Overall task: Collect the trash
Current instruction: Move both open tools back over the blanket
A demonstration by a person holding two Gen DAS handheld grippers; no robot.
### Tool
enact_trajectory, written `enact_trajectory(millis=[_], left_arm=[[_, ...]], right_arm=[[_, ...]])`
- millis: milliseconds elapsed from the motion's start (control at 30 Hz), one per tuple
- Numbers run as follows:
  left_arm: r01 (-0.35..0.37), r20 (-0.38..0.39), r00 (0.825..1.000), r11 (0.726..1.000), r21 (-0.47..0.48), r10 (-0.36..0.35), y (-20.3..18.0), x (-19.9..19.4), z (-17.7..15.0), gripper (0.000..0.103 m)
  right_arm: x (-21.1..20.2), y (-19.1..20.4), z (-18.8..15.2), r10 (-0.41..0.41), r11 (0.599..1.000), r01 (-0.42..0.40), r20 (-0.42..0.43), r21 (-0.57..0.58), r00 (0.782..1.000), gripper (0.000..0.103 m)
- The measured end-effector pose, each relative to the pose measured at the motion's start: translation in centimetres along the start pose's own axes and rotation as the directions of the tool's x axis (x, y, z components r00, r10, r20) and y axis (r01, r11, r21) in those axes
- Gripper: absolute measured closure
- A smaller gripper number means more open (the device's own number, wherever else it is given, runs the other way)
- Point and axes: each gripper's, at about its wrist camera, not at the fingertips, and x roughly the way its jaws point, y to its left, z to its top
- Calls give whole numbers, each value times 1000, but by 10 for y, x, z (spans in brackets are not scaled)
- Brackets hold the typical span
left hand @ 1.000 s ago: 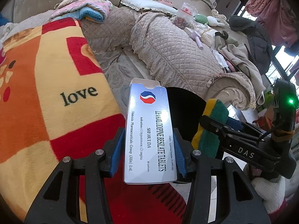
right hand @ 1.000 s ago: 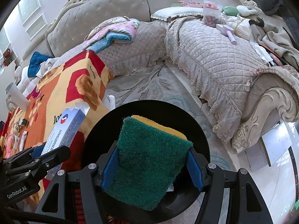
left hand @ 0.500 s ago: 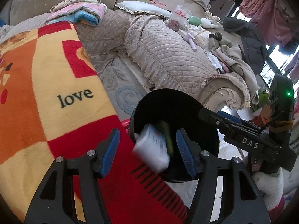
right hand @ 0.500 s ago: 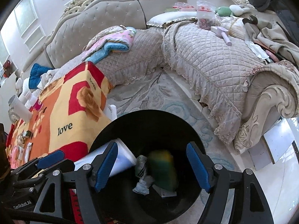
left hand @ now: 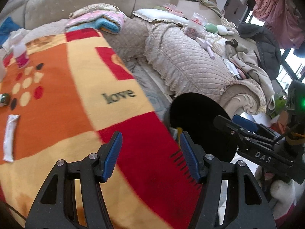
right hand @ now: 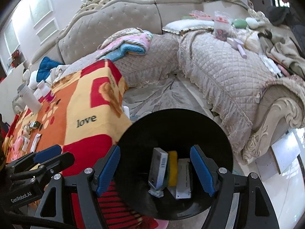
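On the blanket-covered worktop (left hand: 57,99) a white sachet (left hand: 10,137) lies at far left. The left gripper (left hand: 149,155) hangs wide and empty above the blanket's edge. Rightward, the right gripper (right hand: 155,168) gapes wide over the black bin (right hand: 171,126), where a box (right hand: 158,168) and sponge (right hand: 172,168) stand.

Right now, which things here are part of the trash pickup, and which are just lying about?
Job: bin holding box and sponge; white sachet on the blanket; both grippers, left and right, jaws open.

Lying about: sofa, folded towels, white bottle, snack bag.
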Motion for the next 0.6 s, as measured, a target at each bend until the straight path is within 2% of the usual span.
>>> enact_trajectory(millis=[167,433,600], left_arm=[[-58,25,998,998,-24,59,30,-25,-16,42],[-146,34,988,986,-78,149,84,-63,-43,42],[-191,42,979,973,-126,198,123,-92,-61,42]], right_arm=[[-11,31,-7,99,994,-97,30,-52,995,29],[-10,92,-16,187,974,-187,-14,-126,982,29],[-4,135,-25,269,948,-273,-48,-163,962,29]])
